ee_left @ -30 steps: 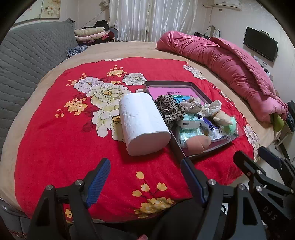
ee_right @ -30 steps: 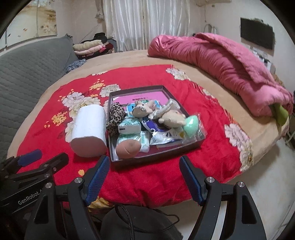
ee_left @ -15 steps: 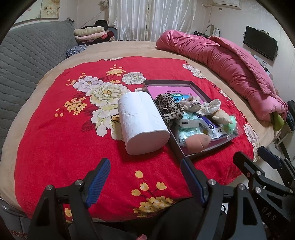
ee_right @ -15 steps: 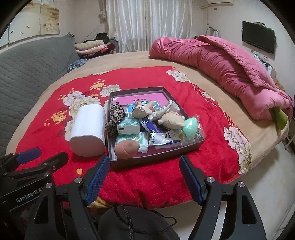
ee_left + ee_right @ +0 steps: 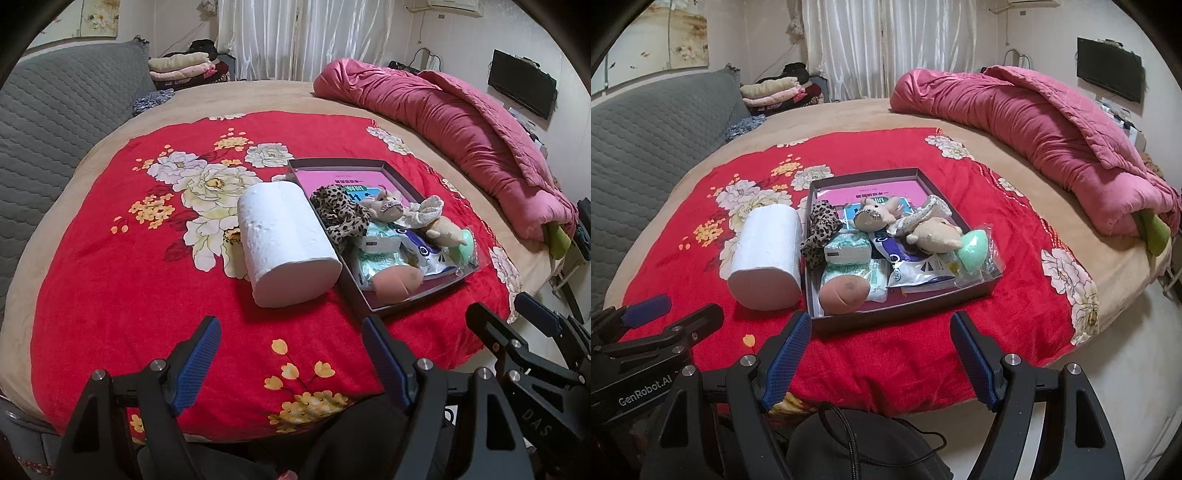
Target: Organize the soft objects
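A dark shallow box (image 5: 979,288) (image 5: 417,302) lies on the red flowered blanket (image 5: 110,280). In it sit a leopard-print cloth (image 5: 820,229), tissue packs (image 5: 847,251), a peach sponge (image 5: 844,295), two small plush toys (image 5: 938,232), a mint sponge (image 5: 975,251) and a pink booklet (image 5: 879,190). A white paper roll (image 5: 284,247) (image 5: 768,254) lies on its side left of the box. My left gripper (image 5: 291,347) hangs open over the blanket's near edge, short of the roll. My right gripper (image 5: 881,341) is open in front of the box, empty.
A rolled pink quilt (image 5: 1034,122) lies along the bed's right side. A grey padded headboard (image 5: 55,122) stands at the left, with folded clothes (image 5: 184,66) behind it. White curtains (image 5: 886,44) and a wall screen (image 5: 1108,70) are at the back. Pale floor (image 5: 1115,369) shows on the right.
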The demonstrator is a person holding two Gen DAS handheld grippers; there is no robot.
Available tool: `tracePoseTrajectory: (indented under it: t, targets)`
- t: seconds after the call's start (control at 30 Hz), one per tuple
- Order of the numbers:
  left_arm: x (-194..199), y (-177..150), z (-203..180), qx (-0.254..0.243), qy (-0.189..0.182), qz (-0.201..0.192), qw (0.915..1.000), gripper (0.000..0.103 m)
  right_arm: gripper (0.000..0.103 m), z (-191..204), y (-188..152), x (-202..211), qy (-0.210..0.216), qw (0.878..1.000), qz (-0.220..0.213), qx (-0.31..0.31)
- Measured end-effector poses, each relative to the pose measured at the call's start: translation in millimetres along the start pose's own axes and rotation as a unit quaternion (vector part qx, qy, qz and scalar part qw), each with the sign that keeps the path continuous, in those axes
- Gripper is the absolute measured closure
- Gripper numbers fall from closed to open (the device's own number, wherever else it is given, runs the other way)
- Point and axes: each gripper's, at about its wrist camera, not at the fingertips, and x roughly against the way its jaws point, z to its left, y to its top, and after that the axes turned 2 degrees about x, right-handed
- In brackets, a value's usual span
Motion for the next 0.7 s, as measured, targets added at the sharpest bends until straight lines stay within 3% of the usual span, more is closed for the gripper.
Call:
tracePoseTrajectory:
  t: [0.7]
  targets:
    - [-4.4,0.5,7.7,0.005,0.011,0.0,0.9999,0.025,0.025,1.0,-2.2,-9.7,0.004,1.0,0.009,0.006]
